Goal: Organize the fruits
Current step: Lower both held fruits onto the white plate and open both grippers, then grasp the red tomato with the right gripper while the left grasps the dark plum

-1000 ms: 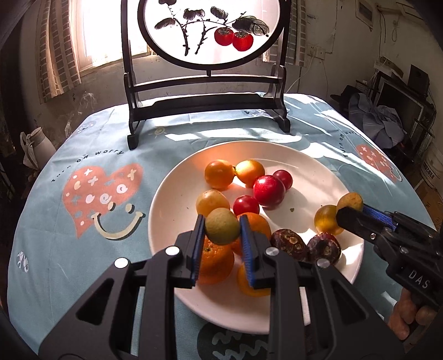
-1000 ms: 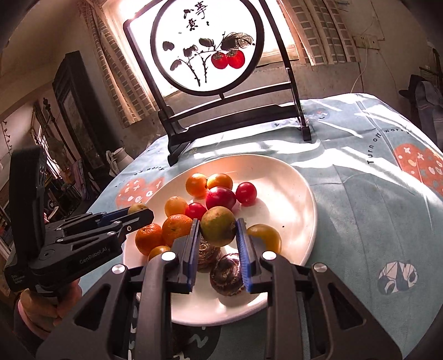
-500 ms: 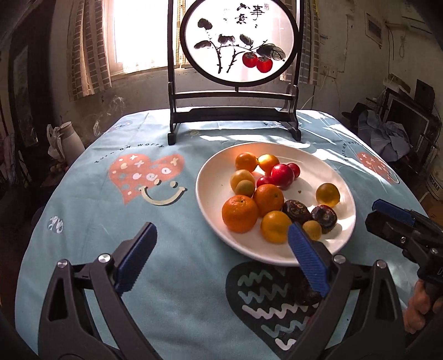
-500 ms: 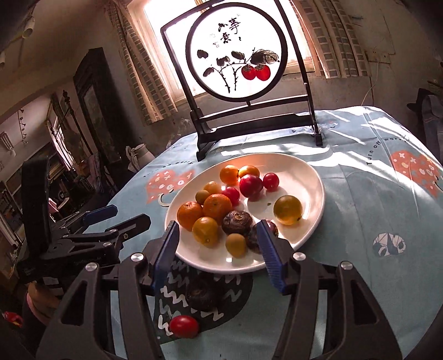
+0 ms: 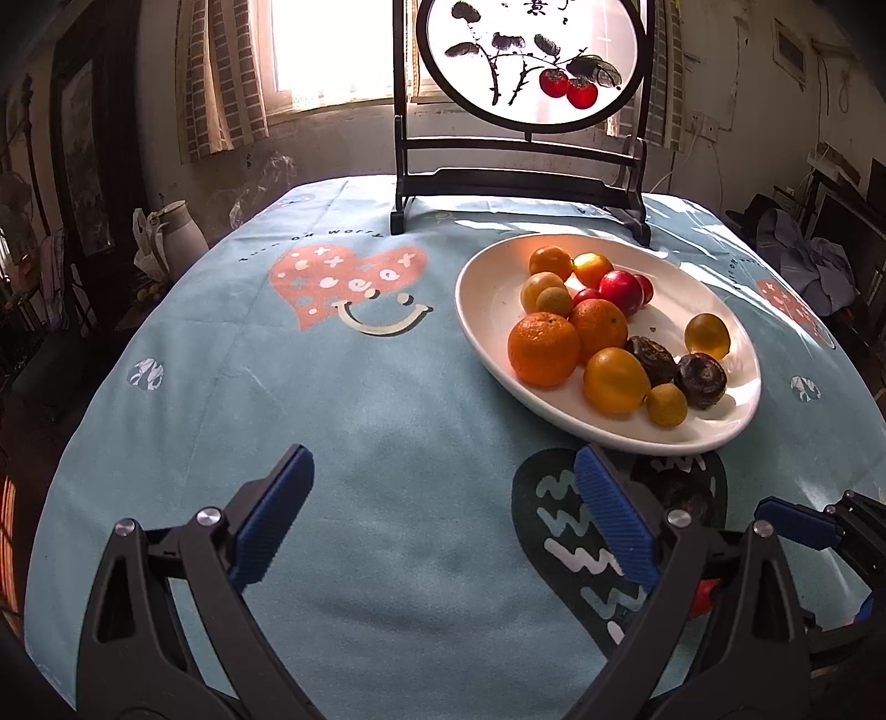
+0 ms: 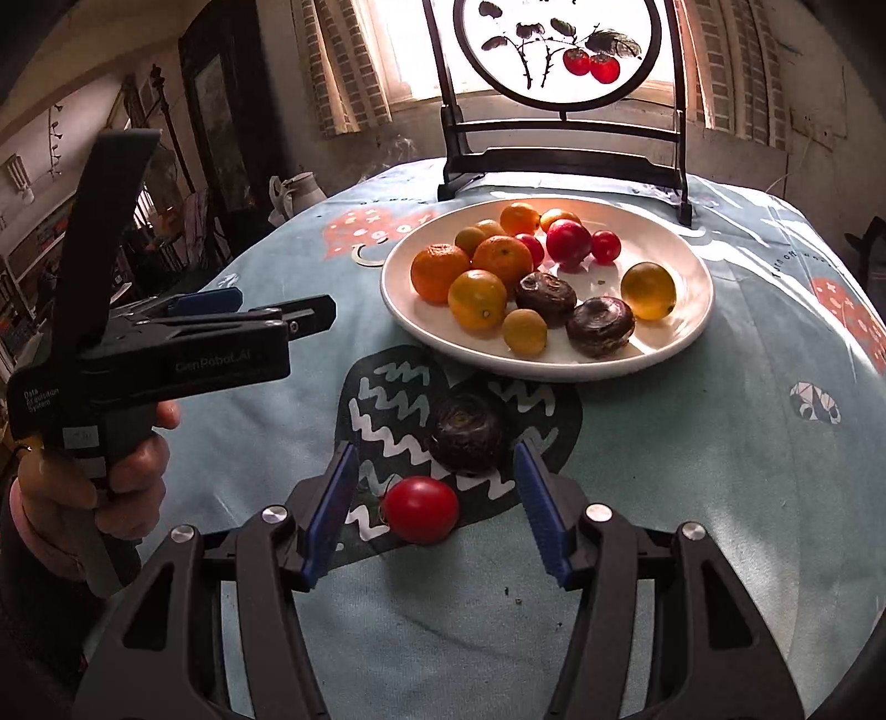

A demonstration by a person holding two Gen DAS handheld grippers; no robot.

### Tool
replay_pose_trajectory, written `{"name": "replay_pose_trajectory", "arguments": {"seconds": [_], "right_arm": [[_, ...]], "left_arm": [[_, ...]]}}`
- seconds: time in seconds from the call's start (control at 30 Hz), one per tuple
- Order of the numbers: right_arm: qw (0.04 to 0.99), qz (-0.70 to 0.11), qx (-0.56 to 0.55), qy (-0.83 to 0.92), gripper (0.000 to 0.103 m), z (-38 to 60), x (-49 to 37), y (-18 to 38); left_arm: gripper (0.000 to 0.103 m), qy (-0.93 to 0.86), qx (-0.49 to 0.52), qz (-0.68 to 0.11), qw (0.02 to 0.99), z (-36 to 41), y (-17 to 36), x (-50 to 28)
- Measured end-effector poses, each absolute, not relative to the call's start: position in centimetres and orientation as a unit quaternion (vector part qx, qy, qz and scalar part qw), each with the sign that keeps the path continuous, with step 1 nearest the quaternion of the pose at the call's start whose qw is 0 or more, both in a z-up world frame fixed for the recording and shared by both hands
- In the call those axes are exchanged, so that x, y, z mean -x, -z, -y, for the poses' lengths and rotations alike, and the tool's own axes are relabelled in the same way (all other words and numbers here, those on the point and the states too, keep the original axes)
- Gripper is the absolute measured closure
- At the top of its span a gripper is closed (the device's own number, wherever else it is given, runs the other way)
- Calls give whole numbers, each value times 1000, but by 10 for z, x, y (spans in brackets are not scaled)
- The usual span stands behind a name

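The left hand-held gripper (image 5: 443, 515) hangs over bare blue tablecloth (image 5: 360, 399) on the table, its blue pads spread very wide with nothing between them and nothing touching them. From the right wrist view the same tool (image 6: 288, 313) shows side-on at the left, gripped by a hand (image 6: 119, 476), its tips clear of the fruit.

The right hand-held gripper (image 6: 434, 507) stands partly open, its jaws apart. A small red tomato (image 6: 421, 509) lies on the cloth between the two pads, closer to the left one, with a visible gap on each side; neither pad presses on it. Just beyond the tomato, on the dark heart print with white zigzags (image 6: 387, 404), sits a dark brown water chestnut (image 6: 468, 435), apart from both pads.

Further off, the white plate (image 6: 686, 327) carries the gathered fruit: oranges (image 6: 440, 272), small yellow citrus (image 6: 525, 331), red tomatoes (image 6: 567, 242) and two more water chestnuts (image 6: 601, 325). Its near rim lies just beyond the loose water chestnut. Behind the plate stands a dark wooden frame holding a round painted screen (image 6: 559, 50).
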State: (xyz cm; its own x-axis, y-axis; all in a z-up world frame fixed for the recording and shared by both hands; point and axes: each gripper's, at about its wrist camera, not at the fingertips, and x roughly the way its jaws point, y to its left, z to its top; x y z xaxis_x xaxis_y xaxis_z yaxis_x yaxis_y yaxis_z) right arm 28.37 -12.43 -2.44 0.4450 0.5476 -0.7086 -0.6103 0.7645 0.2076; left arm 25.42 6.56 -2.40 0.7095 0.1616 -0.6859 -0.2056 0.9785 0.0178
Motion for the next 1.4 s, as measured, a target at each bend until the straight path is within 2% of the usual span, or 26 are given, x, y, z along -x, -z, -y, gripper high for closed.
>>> {"name": "replay_pose_trajectory", "arguments": {"seconds": [0.5, 0.83, 1.1, 1.4], "right_arm": [[825, -441, 60, -347, 44, 115, -284, 42], [823, -436, 103, -349, 44, 104, -276, 48], [823, -440, 108, -344, 67, 106, -279, 51], [835, -445, 36, -321, 68, 138, -291, 39]], "left_arm": [[6, -104, 36, -379, 919, -70, 26, -257], [6, -105, 38, -379, 918, -71, 26, -257], [6, -106, 38, -381, 918, -72, 27, -256], [6, -106, 43, -389, 914, -74, 31, -258]]}}
